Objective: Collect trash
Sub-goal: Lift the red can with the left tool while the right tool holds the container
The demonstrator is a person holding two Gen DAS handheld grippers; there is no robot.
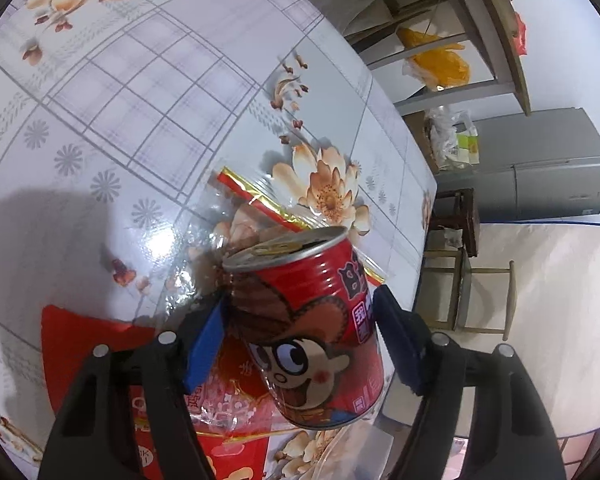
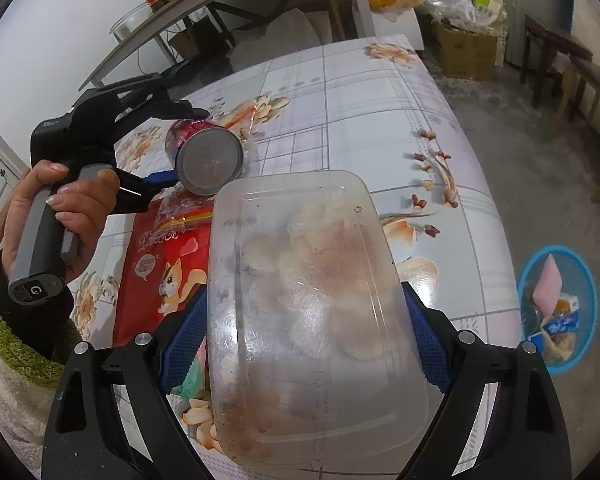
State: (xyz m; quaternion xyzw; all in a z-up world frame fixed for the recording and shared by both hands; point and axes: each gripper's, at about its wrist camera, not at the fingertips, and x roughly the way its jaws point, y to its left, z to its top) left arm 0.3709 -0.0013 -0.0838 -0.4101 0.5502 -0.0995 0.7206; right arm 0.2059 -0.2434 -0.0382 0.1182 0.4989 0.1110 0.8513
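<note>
A: State the step in hand.

B: Pick-up is complete on both sides; transfer to the bin is pending. The left tool (image 1: pixel 300 320) clamps a red drink can (image 1: pixel 308 320) at its sides, can tilted and clear of the tabletop (image 1: pixel 140 120). The right tool (image 2: pixel 304 340) stands wide and holds a clear plastic food container (image 2: pixel 312 312), soiled inside, across its width.

A: Location of the receptacle?

B: A blue bin (image 2: pixel 556 308) stands on the floor at the right edge of the right wrist view, already holding packets. It sits well apart from the table edge.

A: Requirement for the next move?

B: In my judgement, carry each item past the table edge and over the bin before release. Keep the container level; residue may spill.

A: Remaining trash?

B: A red snack bag (image 2: pixel 168 268) and a clear wrapper with a red-gold strip (image 1: pixel 260 200) lie on the tabletop, lower left.

A: Legible markings?

B: The can shows a cartoon face and Chinese characters, not readable. The bag shows a squirrel figure; its text is too small.
</note>
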